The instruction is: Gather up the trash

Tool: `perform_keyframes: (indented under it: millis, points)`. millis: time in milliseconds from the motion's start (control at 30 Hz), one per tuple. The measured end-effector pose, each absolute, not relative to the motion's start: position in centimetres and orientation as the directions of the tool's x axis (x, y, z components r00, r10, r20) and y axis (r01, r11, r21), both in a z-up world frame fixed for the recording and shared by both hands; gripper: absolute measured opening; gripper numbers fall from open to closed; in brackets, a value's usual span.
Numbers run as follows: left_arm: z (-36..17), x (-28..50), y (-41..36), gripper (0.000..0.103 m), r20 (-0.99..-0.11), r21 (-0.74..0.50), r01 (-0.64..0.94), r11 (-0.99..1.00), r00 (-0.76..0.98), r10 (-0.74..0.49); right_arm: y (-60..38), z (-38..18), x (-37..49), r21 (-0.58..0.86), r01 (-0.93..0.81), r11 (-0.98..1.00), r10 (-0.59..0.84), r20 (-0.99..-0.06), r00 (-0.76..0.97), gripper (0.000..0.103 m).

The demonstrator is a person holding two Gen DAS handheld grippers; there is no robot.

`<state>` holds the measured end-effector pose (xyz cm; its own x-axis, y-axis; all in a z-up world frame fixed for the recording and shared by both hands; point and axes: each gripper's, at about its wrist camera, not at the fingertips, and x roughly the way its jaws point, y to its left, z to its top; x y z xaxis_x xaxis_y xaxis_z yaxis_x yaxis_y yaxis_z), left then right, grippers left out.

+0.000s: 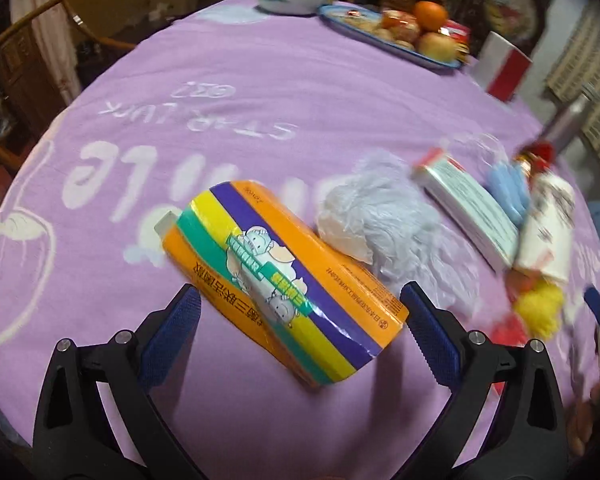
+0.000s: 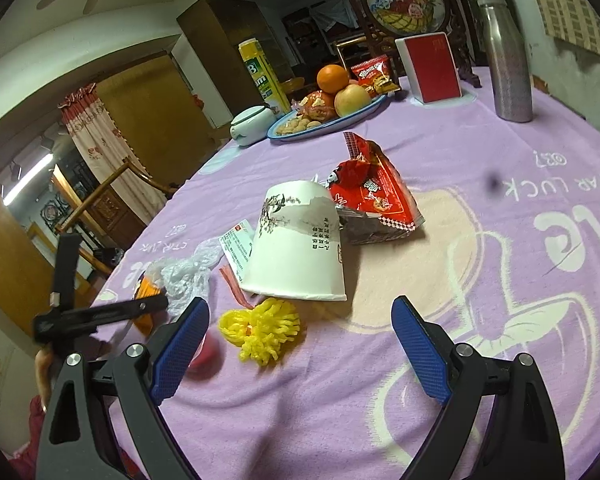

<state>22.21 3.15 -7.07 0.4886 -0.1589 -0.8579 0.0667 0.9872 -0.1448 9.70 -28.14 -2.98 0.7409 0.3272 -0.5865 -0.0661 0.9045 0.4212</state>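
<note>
An orange box (image 1: 284,276) with purple, yellow and green stripes lies flat on the purple tablecloth (image 1: 260,92). My left gripper (image 1: 300,304) is open and straddles the box's near end, its pads apart from it. To the right lie a crumpled clear plastic bag (image 1: 376,220), a white printed packet (image 1: 468,204) and a tipped white paper cup (image 1: 548,224). My right gripper (image 2: 300,312) hangs open over the cloth, a yellow foam net (image 2: 264,332) just inside its left finger. Beyond it are the paper cup (image 2: 296,252) and a torn red snack wrapper (image 2: 376,196).
A blue plate (image 2: 340,122) of fruit and snacks, a steel bottle (image 2: 508,60), a red-and-white box (image 2: 432,68), a white lidded dish (image 2: 250,124) and a yellow carton (image 2: 264,76) stand at the far side. Wooden chairs (image 1: 28,48) ring the table's edge.
</note>
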Motion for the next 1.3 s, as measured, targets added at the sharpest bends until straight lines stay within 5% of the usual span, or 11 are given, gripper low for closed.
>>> perform_keyframes:
  millis: [167,433,567,967,1300]
  points:
    - [-7.0,21.9,3.7,0.096,-0.845,-0.106,0.089,0.990,0.516,-0.137,-28.7,-3.3,10.0,0.460,-0.062,0.886,0.354,-0.583,0.731,0.091]
    - [-6.5,18.5,5.1,0.096,-0.810,0.180,0.174,0.968,0.585,0.045,-28.4,-3.6,10.3,0.473,-0.053,0.880,0.365,-0.599,0.712,0.091]
    - [-5.4,18.2,6.2,0.096,-0.814,0.056,0.175,0.983,0.578,-0.056,-28.1,-3.5,10.3,0.459,-0.047,0.887,0.350,-0.605,0.715,0.091]
    - [-7.5,22.9,6.5,0.096,-0.851,-0.063,0.072,0.995,0.517,-0.091,-26.1,-2.6,11.2,0.298,-0.012,0.955,0.213,-0.655,0.725,0.091]
    - [-7.3,22.5,5.5,0.096,-0.842,-0.067,0.143,0.987,0.523,-0.133,-23.1,-1.4,16.4,0.187,0.016,0.982,0.124,-0.713,0.690,0.092]
